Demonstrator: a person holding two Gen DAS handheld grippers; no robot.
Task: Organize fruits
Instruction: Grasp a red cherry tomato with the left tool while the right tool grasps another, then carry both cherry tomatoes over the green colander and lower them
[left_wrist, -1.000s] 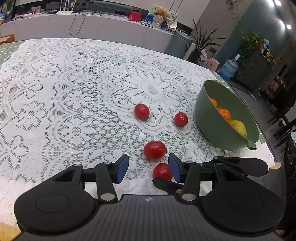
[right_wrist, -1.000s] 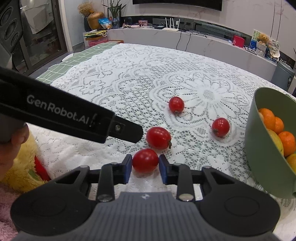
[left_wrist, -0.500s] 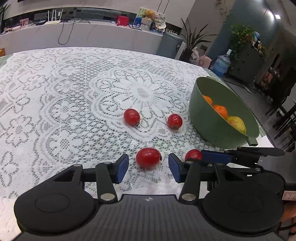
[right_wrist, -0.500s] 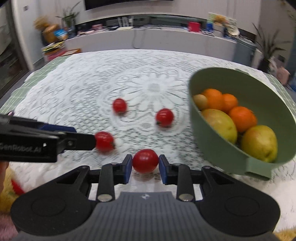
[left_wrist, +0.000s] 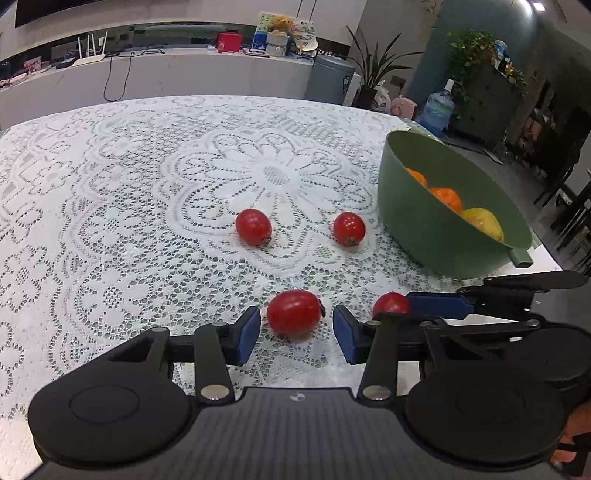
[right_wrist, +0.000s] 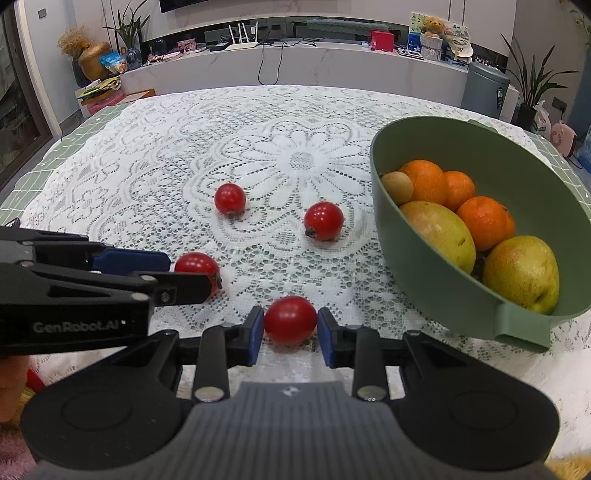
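Several red cherry tomatoes lie on the lace tablecloth. My right gripper (right_wrist: 290, 326) is shut on one tomato (right_wrist: 290, 319), held just above the cloth; it also shows in the left wrist view (left_wrist: 390, 303). My left gripper (left_wrist: 296, 334) is open around another tomato (left_wrist: 293, 313), which rests on the cloth between the pads without touching them; the right wrist view shows it (right_wrist: 197, 266) too. Two more tomatoes (left_wrist: 253, 227) (left_wrist: 348, 228) lie farther out. A green bowl (right_wrist: 417, 254) at the right holds oranges (right_wrist: 484, 221) and yellow-green fruit (right_wrist: 522, 271).
The bowl (left_wrist: 424, 225) has a small handle tab (right_wrist: 517, 330) facing me. The white lace cloth (left_wrist: 110, 221) covers a round table. A counter with boxes, plants and cables runs along the far wall.
My right gripper lifted its tomato and swung right toward the bowl, then steadied. My left gripper moved forward so its open pads now flank a tomato on the cloth.
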